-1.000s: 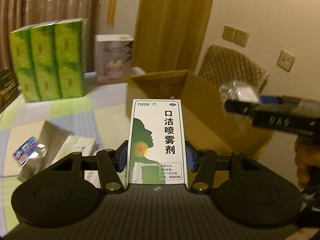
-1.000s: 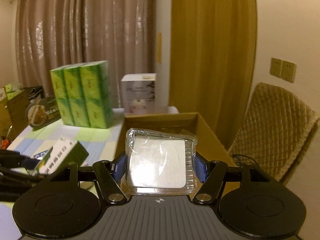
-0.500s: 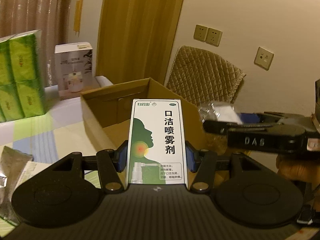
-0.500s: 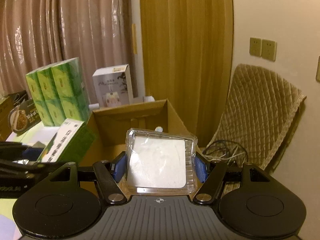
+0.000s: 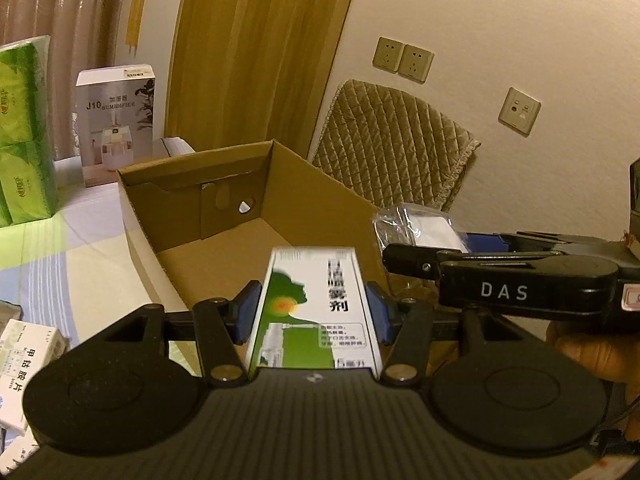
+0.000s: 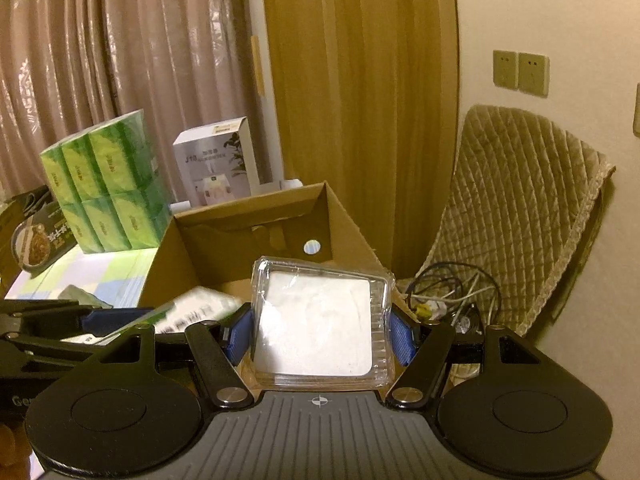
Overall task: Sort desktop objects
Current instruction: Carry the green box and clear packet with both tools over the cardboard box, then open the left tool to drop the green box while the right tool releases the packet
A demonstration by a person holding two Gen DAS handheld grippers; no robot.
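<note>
My left gripper (image 5: 313, 312) is shut on a green-and-white throat spray box (image 5: 312, 280). The box is blurred and leans forward over the near edge of the open cardboard carton (image 5: 320, 184). My right gripper (image 6: 320, 334) is shut on a clear plastic pack holding a white pad (image 6: 316, 328), held over the carton's (image 6: 352, 232) near right corner. In the left wrist view the right gripper (image 5: 404, 258) reaches in from the right with the pack (image 5: 416, 224), held by a hand (image 5: 588, 352). The spray box (image 6: 196, 308) shows blurred in the right wrist view.
Green tissue packs (image 6: 104, 192) and a white humidifier box (image 5: 116, 120) stand behind the carton. A white medicine box (image 5: 24, 360) lies at the near left. A quilted chair (image 5: 392, 144) and tangled cables (image 6: 452, 292) are to the right. A dark food package (image 6: 36, 236) sits far left.
Both grippers have come up to the carton and now hang over its near edge. The spray box has tipped forward in the left gripper. The plastic pack sits unchanged in the right.
</note>
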